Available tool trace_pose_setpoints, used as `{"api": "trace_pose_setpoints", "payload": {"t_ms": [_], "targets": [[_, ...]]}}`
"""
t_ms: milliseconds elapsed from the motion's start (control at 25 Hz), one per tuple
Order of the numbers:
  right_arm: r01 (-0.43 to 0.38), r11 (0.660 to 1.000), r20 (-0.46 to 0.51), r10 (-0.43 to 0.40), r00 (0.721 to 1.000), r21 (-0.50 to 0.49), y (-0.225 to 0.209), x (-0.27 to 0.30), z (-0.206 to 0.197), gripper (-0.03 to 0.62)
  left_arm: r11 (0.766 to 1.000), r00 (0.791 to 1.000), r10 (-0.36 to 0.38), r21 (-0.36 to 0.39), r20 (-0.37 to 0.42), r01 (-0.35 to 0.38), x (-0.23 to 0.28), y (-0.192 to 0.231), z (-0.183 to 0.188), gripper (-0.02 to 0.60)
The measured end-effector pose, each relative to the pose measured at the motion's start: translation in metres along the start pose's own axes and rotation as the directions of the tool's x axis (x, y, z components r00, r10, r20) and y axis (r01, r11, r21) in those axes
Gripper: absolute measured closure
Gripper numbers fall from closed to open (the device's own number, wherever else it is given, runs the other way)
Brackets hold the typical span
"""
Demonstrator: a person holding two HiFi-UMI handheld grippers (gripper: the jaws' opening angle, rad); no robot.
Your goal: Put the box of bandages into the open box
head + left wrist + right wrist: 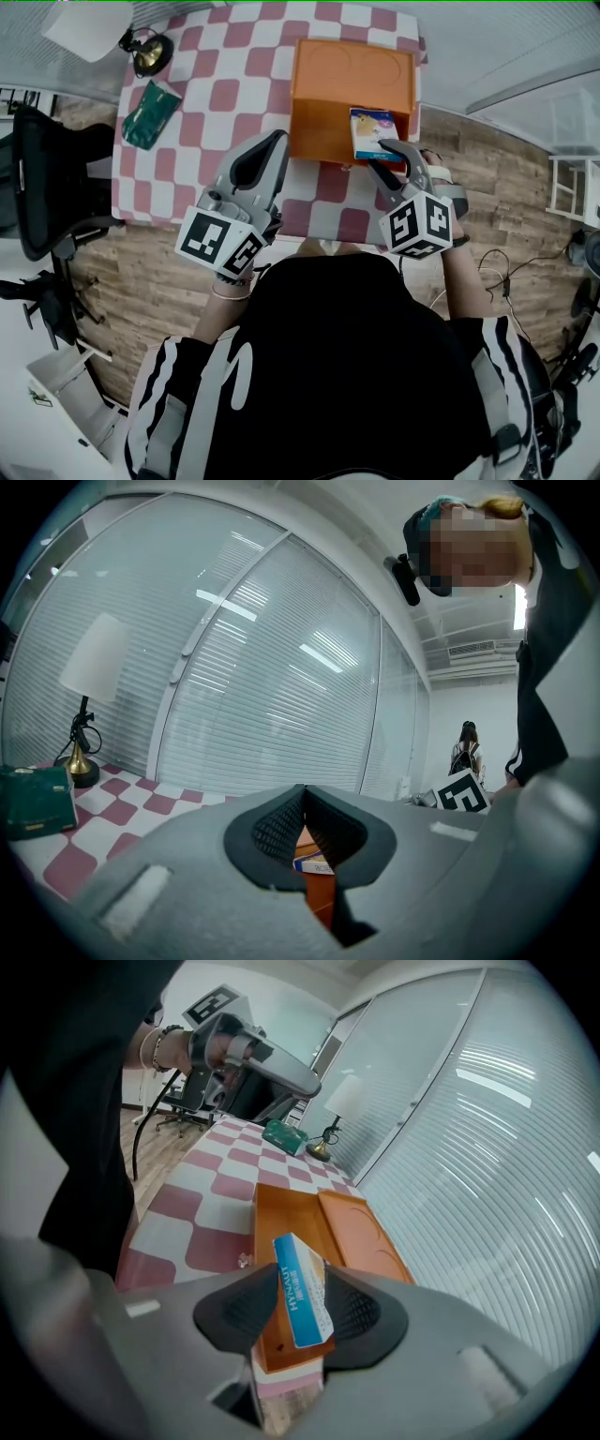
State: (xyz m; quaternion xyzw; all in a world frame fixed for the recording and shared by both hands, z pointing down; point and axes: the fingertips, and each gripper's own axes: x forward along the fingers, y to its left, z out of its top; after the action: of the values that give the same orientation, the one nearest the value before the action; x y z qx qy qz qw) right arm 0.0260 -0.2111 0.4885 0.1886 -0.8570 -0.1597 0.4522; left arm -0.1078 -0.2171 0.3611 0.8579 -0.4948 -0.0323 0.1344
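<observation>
box of bandages (372, 133): inside open box (319, 131), near right corner (tilted)
right hand-held gripper (298, 1290): above open box, jaws spread astride bandages, not pinching
left hand-held gripper (302, 799): left of open box, jaws pressed together

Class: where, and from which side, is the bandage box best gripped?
Across its two broad faces near the top edge, coming from above: the bandage box stands tilted on end in the orange box, whose walls block a sideways approach.

Wears a black top (337, 347) with black-and-white striped sleeves (173, 412). Has grey left gripper (277, 142) and right gripper (383, 157), each bearing a marker cube (223, 242).
</observation>
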Motion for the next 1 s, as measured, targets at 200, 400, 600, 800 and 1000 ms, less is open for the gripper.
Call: {"api": "trace_pose_setpoints", "payload": {"t_ms": [200,400,600,800,1000], "targets": [[-0.010,1.000,-0.007,0.010,1.000,-0.009,0.005,0.001,-0.001,0.439,1.000,1.000,0.001,-0.001,-0.002,-0.001,-0.001,0.000,0.000,0.581],[-0.035,0.999,-0.005,0.035,0.999,-0.004,0.013,0.003,-0.002,0.435,1.000,1.000,-0.002,-0.001,-0.004,0.002,0.000,-0.002,-0.001,0.581],[-0.051,0.999,-0.002,0.051,0.999,0.003,0.018,0.005,-0.002,0.434,1.000,1.000,-0.004,-0.002,-0.002,0.004,0.000,-0.002,0.000,0.581],[-0.054,0.998,-0.005,0.054,0.999,0.010,0.020,0.005,-0.002,0.434,1.000,1.000,-0.007,0.000,-0.004,0.007,-0.001,-0.003,-0.001,0.581],[-0.059,0.998,0.000,0.059,0.998,0.022,0.022,0.007,-0.002,0.434,1.000,1.000,-0.009,0.002,-0.005,0.009,-0.001,-0.003,0.000,0.581]]}}
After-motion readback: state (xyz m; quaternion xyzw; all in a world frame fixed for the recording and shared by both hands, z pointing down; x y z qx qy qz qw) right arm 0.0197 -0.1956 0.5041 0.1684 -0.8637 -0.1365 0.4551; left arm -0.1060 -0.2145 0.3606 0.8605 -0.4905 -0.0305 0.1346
